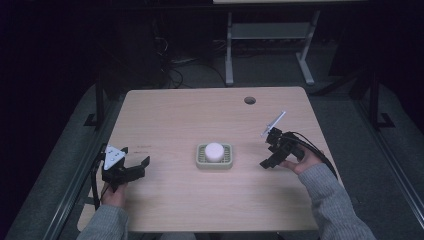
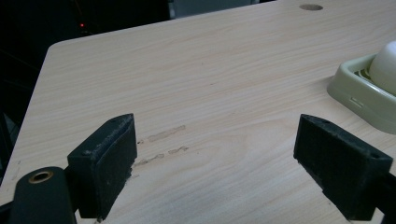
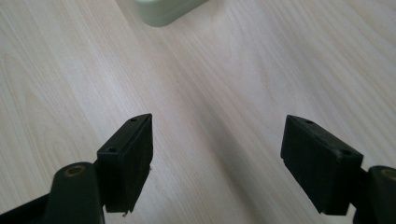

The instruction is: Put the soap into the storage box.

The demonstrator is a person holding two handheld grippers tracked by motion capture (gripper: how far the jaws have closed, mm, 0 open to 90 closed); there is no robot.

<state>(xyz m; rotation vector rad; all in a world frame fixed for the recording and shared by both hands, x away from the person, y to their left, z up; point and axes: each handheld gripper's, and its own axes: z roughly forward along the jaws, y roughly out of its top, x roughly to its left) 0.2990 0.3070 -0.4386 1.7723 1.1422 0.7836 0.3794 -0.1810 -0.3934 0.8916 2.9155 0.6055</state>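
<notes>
Pale wood-grain laminate covers the table, which has a round cable hole near its far edge, toward the far right corner. A pale green soap dish sits about midway between the left and right edges, somewhat nearer the front edge, and holds a white rounded bar of soap on its slotted floor. The left gripper rests near the left edge, jaws spread wide with nothing between them, pointing toward the dish. The right gripper hovers near the right edge, well apart from the dish, jaws also wide and empty above bare wood.
</notes>
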